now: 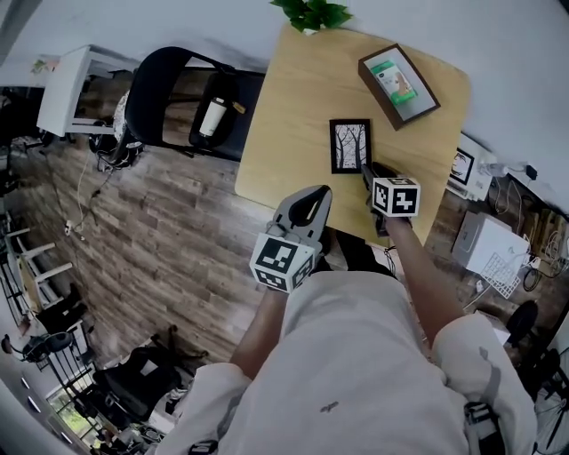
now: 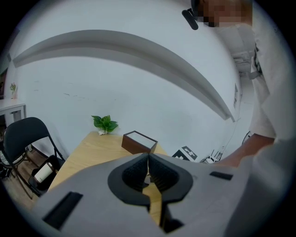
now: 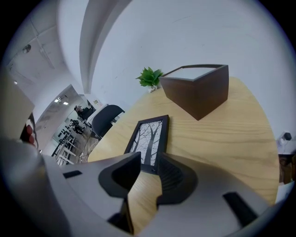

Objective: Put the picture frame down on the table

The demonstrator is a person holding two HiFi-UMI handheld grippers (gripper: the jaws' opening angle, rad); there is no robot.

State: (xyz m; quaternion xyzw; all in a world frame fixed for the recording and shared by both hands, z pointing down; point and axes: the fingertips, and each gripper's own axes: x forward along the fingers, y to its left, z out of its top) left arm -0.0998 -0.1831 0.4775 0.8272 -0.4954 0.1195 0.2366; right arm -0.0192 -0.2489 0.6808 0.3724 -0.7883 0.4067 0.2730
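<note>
Since the task's thing already lies flat, what remains is mostly a matter of leaving it alone. Biggest in the head view is the pale wooden surface with rounded corners (image 1: 298,98), filling the upper middle of the picture. In the upper left stands a black folding chair (image 1: 164,93), apart from the work. On the surface's upper right rests a dark brown rectangular box (image 1: 398,84) with a white and green inside. Below and left of it, near but not touching, the black-rimmed rectangular picture frame with a bare-tree print (image 1: 350,145) lies face up with its back on the wood. I judge the task done or all but done.

The right hand-held gripper (image 3: 149,163) sits at the frame's lower edge. Its own view shows the jaws standing wide, with the frame's near short edge just at the gap between their tips and no pad pressing on it. The left hand-held gripper (image 2: 148,161) hangs at the surface's lower edge, jaws closed together on nothing. Smallest is the green leafy plant (image 1: 311,12) at the top edge.

The likely mishap is a snag. If the right hand-held gripper pulls away tilted or sideways, a jaw tip could catch the rim. That could lift one end or drag the frame toward the surface's lower edge. A forward nudge could instead shove it toward the box.
</note>
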